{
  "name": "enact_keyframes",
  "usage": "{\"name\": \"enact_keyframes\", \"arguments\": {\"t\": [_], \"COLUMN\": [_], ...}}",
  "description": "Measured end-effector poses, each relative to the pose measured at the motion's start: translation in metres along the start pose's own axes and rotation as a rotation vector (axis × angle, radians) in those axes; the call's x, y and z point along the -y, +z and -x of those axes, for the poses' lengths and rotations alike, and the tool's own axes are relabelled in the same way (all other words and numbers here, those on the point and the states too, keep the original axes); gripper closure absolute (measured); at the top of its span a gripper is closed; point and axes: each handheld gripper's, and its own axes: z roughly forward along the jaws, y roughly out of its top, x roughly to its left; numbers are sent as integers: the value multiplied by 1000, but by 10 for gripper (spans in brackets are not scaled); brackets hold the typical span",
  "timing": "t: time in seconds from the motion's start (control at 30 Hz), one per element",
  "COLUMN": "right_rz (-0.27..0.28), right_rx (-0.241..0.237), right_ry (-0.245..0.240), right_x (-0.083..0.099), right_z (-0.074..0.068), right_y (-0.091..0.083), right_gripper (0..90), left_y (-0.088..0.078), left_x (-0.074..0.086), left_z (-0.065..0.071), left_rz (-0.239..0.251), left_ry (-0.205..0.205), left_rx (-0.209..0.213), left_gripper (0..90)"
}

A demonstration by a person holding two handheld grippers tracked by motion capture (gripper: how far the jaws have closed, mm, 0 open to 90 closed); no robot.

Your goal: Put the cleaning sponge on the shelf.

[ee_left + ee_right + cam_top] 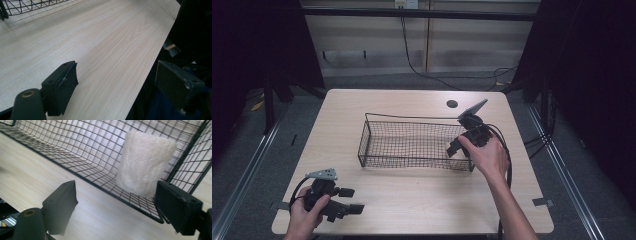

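Observation:
A black wire basket [412, 118] stands in the middle of the light wooden table [412, 195]. In the right gripper view a white fuzzy roll [145, 162] stands upright inside the basket [82, 178], against its corner. My right gripper [453, 148] hangs at the basket's right end, tilted down toward it. Its jaws are open [115, 195] with nothing between them, and the roll is beyond the pads, behind the mesh. My left gripper [353, 200] rests open at the table's near left edge. In the left gripper view [115, 75] it holds nothing.
A dark round hole [452, 104] is in the tabletop behind the basket. The basket's corner [25, 6] is far off in the left gripper view, where the table's near edge [150, 72] runs between the jaws. Cables [432, 75] lie on the floor beyond.

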Motion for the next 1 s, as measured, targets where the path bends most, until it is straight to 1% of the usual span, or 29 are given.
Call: {"name": "enact_keyframes", "arguments": {"t": [0.03, 0.13, 0.27, 0.33, 0.37, 0.43, 0.57, 0.67, 0.7, 0.73, 0.8, 0.87, 0.9, 1.0], "right_rz": [3, 26, 65, 80, 93, 99, 132, 134, 138, 140, 141, 156, 157, 151], "right_rx": [-7, -7, -31, -26, -40, -46, -82, -84, -86, -98, -100, -97, -110, -121], "right_ry": [-4, -18, -49, -62, -74, -96, -117, -139, -141, -139, -148, -159, -153, -163], "right_x": [2, 8, 17, 21, 23, 27, 33, 39, 41, 43, 47, 52, 55, 62], "right_z": [-1, -2, -5, -8, -9, -14, -22, -26, -27, -27, -28, -29, -28, -27], "right_y": [0, -3, -7, -9, -9, -9, -12, -9, -8, -7, -5, -4, -3, 1], "right_gripper": [222, 210, 209, 204, 204, 203, 200, 202, 204, 206, 207, 207, 206, 206], "left_y": [0, 0, 0, 1, 0, 1, 1, 1, 1, 1, 1, 1, 1, 1], "left_x": [0, 0, 0, 0, 0, 0, 0, 0, 0, 0, 0, 0, 0, 0], "left_z": [0, 0, -1, 0, 0, -1, 0, 0, 0, 0, 0, 0, 0, 0], "left_rz": [1, 2, -5, -1, -3, -6, -6, -2, -4, -4, -1, -2, -2, -4], "left_ry": [-1, -1, 3, 0, 2, 5, 4, 4, 3, 4, 1, 3, 1, 3], "left_rx": [1, 0, 0, 0, -2, -4, 0, -5, -7, -6, -6, -9, -10, -9], "left_gripper": [176, 176, 176, 176, 176, 176, 176, 176, 176, 176, 176, 176, 176, 176]}}
